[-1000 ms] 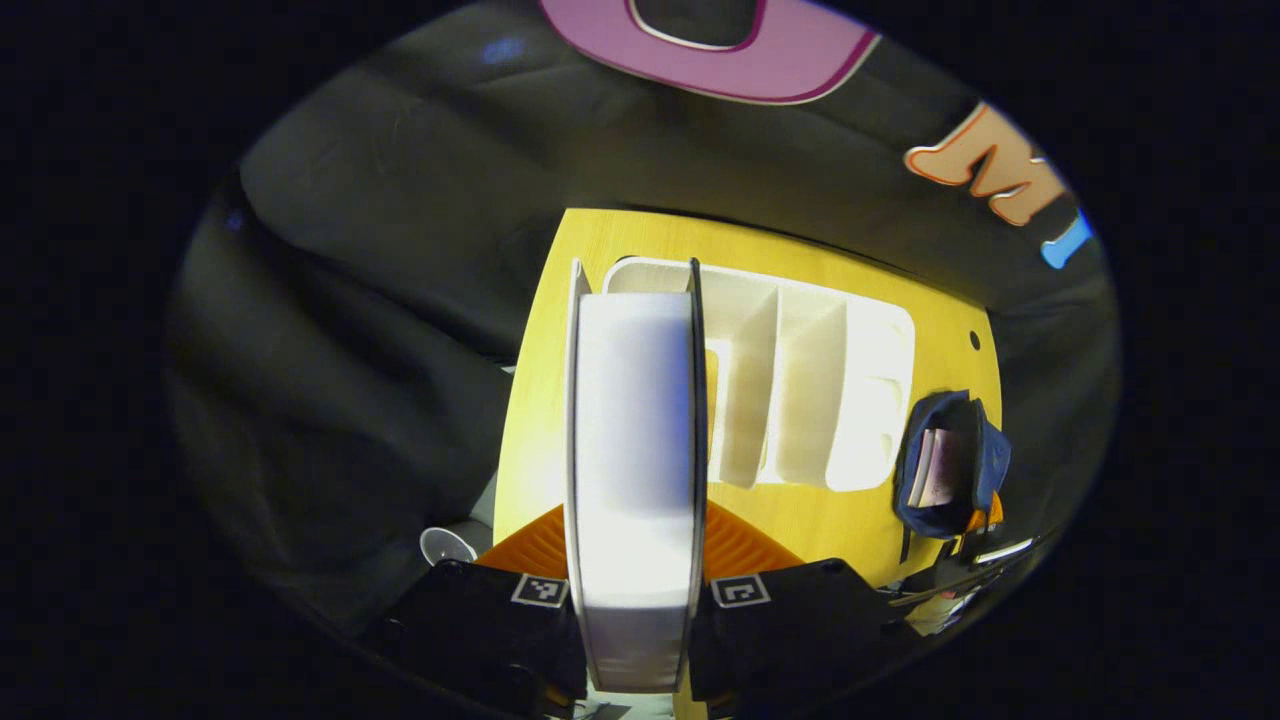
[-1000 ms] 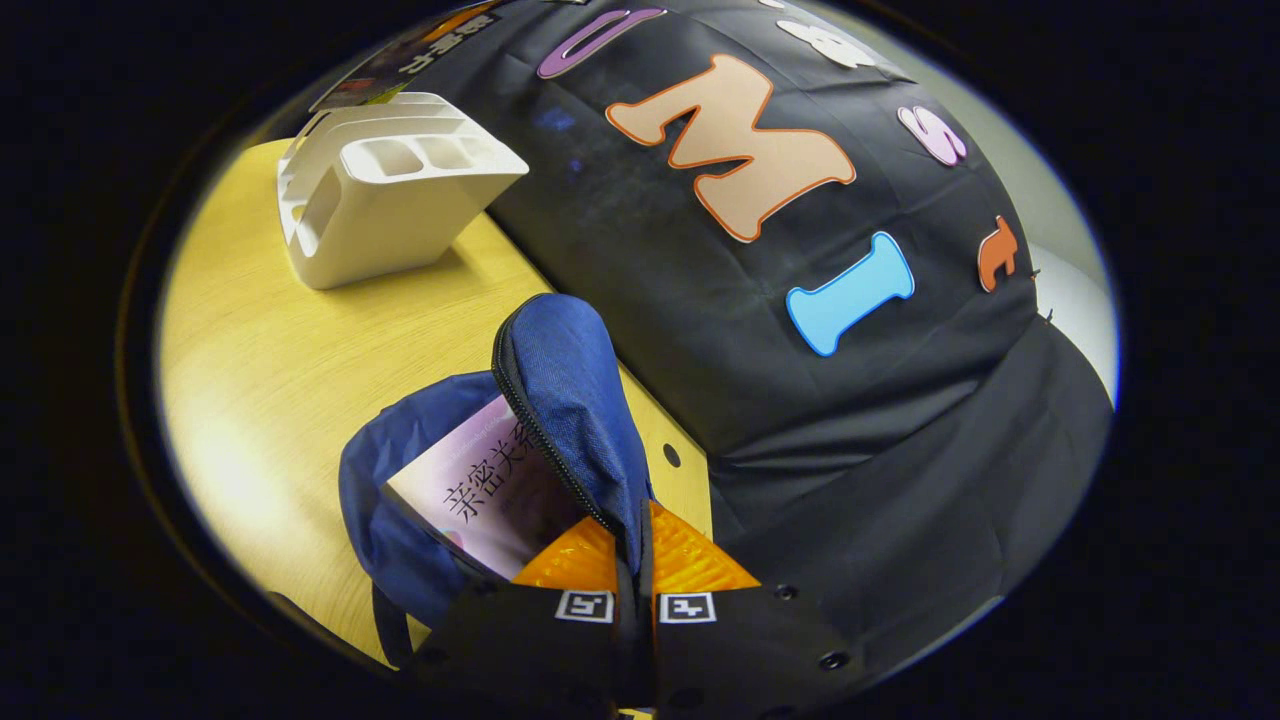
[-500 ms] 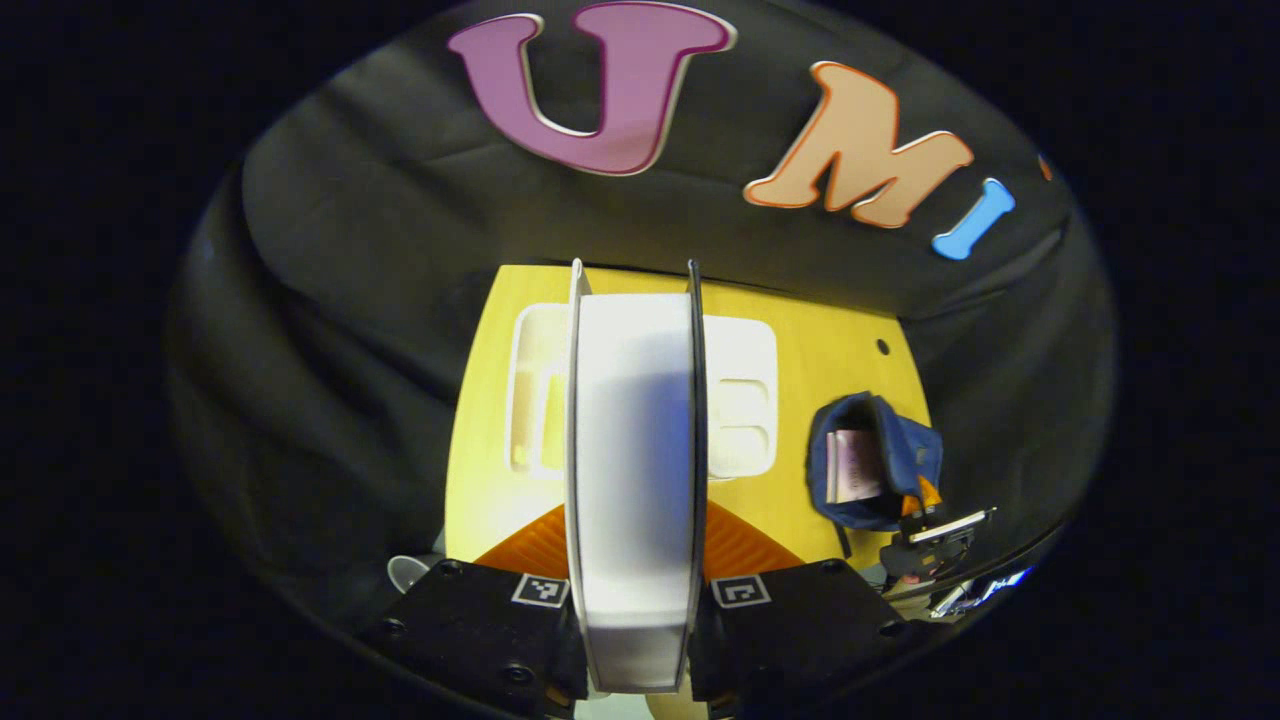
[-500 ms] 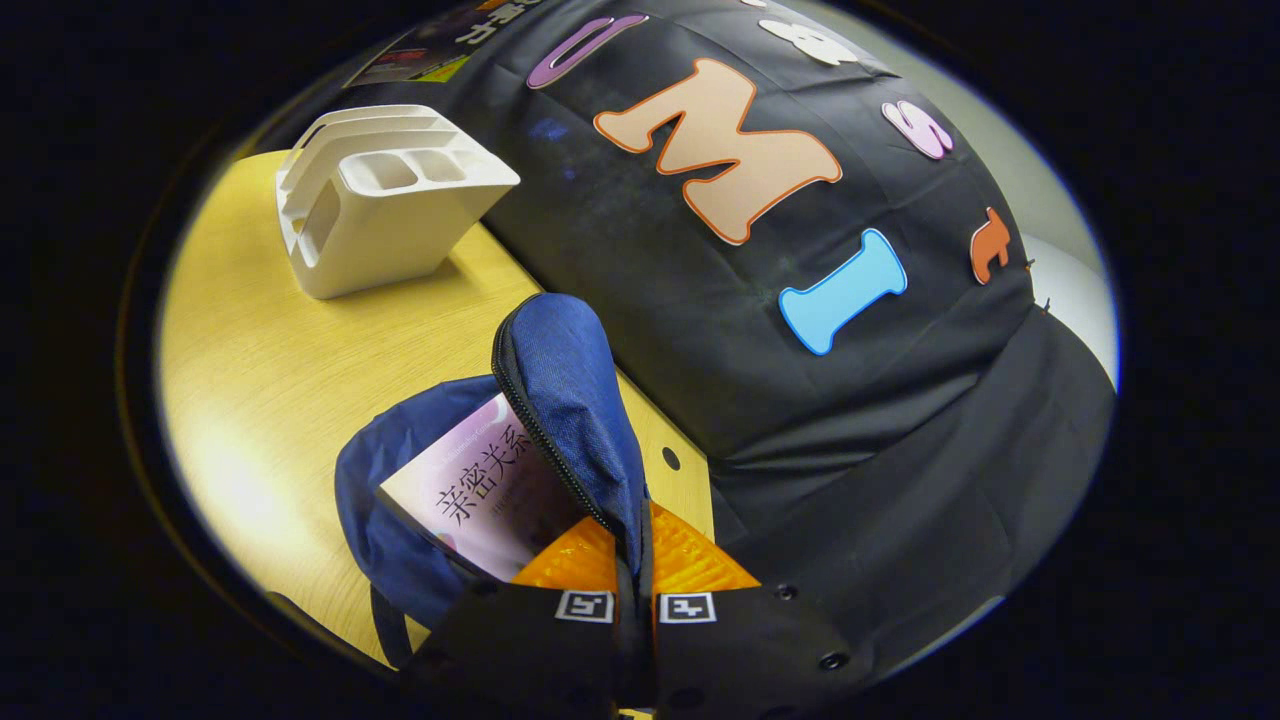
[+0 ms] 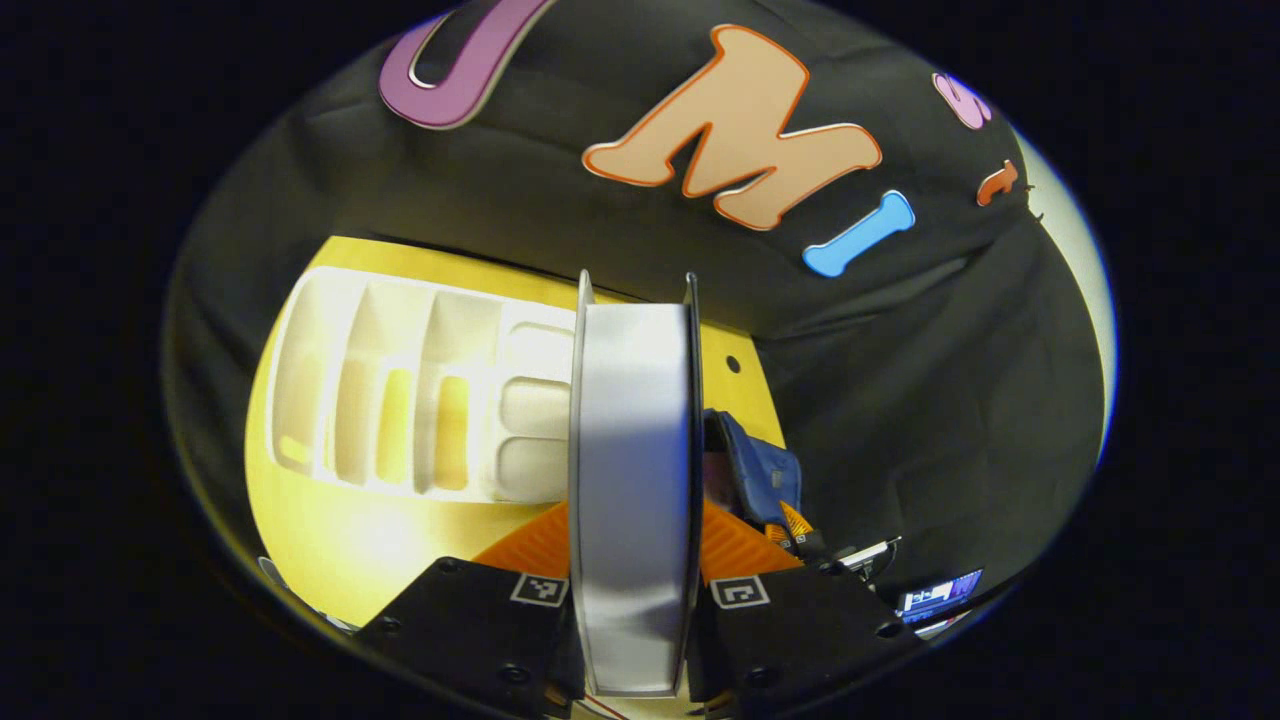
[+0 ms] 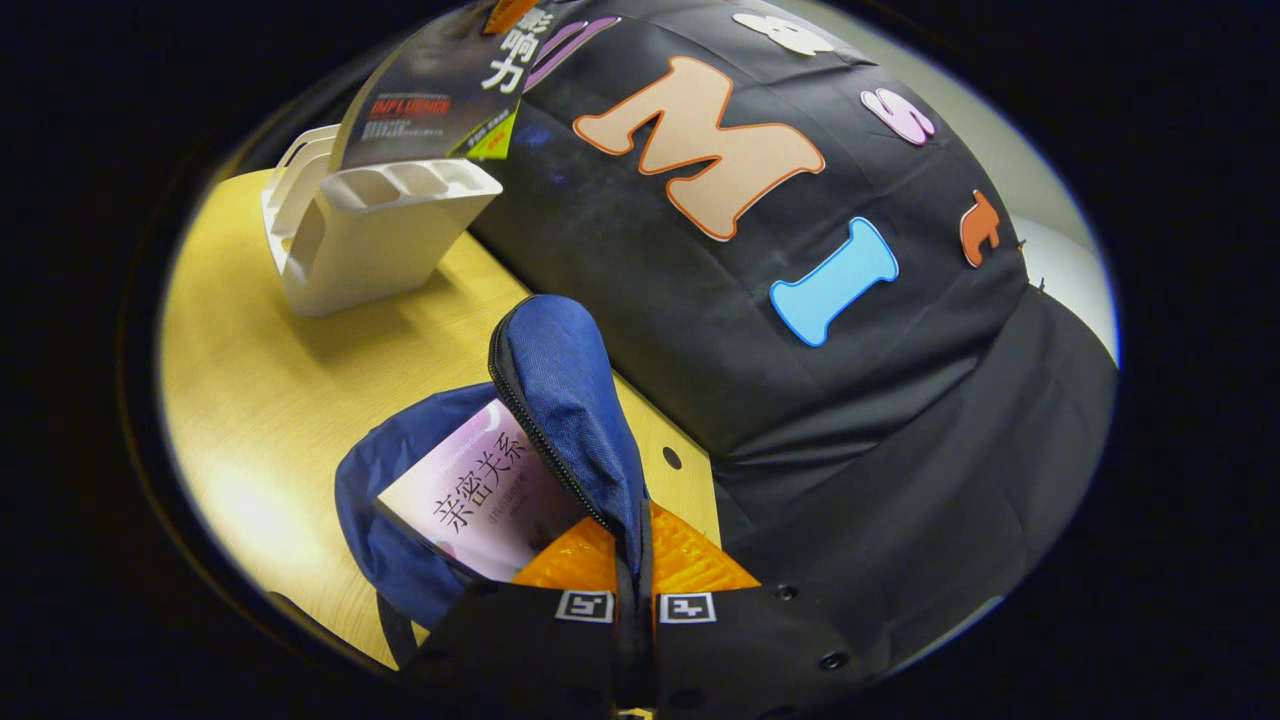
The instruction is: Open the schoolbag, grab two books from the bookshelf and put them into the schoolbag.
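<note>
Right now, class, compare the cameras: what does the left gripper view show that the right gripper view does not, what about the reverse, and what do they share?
Left gripper view: the left gripper clamps a dark-covered book edge-on, pages toward the camera, and the bookshelf is seen from above, down into its slots.
Right gripper view: the right gripper pinches the schoolbag by its flap, and a pale pink book sits inside the open bag.
Shared: bookshelf, schoolbag, yellow table and the dark-covered book.
</note>
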`<action>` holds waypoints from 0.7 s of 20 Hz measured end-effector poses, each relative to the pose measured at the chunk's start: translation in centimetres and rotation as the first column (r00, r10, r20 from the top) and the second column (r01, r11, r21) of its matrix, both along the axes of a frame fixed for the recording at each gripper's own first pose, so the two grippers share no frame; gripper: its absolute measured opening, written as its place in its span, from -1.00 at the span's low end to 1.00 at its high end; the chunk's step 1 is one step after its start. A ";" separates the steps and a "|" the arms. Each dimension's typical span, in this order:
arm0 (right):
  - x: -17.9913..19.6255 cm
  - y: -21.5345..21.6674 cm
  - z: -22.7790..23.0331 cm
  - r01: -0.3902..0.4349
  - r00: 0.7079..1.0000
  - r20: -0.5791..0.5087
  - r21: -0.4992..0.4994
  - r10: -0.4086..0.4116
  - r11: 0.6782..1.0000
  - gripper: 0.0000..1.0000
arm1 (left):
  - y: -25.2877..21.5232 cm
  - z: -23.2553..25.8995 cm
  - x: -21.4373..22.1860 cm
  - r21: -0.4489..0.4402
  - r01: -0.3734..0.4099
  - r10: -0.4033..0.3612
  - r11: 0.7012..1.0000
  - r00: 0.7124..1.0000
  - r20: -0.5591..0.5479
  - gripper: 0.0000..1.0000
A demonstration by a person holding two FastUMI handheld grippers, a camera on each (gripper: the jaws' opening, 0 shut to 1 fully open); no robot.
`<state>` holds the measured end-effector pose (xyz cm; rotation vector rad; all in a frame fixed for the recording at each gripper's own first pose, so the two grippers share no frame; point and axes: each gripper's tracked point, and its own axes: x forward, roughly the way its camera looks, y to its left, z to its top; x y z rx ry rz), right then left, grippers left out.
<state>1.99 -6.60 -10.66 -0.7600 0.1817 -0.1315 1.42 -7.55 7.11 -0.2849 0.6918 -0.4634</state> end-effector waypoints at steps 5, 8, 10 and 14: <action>0.0 -0.2 0.6 0.006 1.000 0.010 0.017 -0.006 1.000 -0.94 | -5.5 -5.6 2.5 -0.129 0.056 -0.060 0.990 0.998 -0.027 -0.26; 0.2 -0.3 0.5 0.001 1.000 0.009 0.028 -0.001 1.000 -0.99 | -8.2 -8.5 3.4 -0.204 0.078 -0.091 0.976 0.994 -0.054 -0.26; 0.2 -0.5 0.8 0.002 1.000 0.022 0.046 -0.003 0.999 -0.99 | -10.1 -10.6 4.5 -0.230 0.087 -0.105 0.969 0.992 -0.066 -0.26; 0.0 -0.5 1.1 -0.011 0.999 0.036 0.056 0.009 0.998 -0.99 | -13.5 -13.7 6.3 -0.302 0.113 -0.139 0.946 0.988 -0.065 -0.29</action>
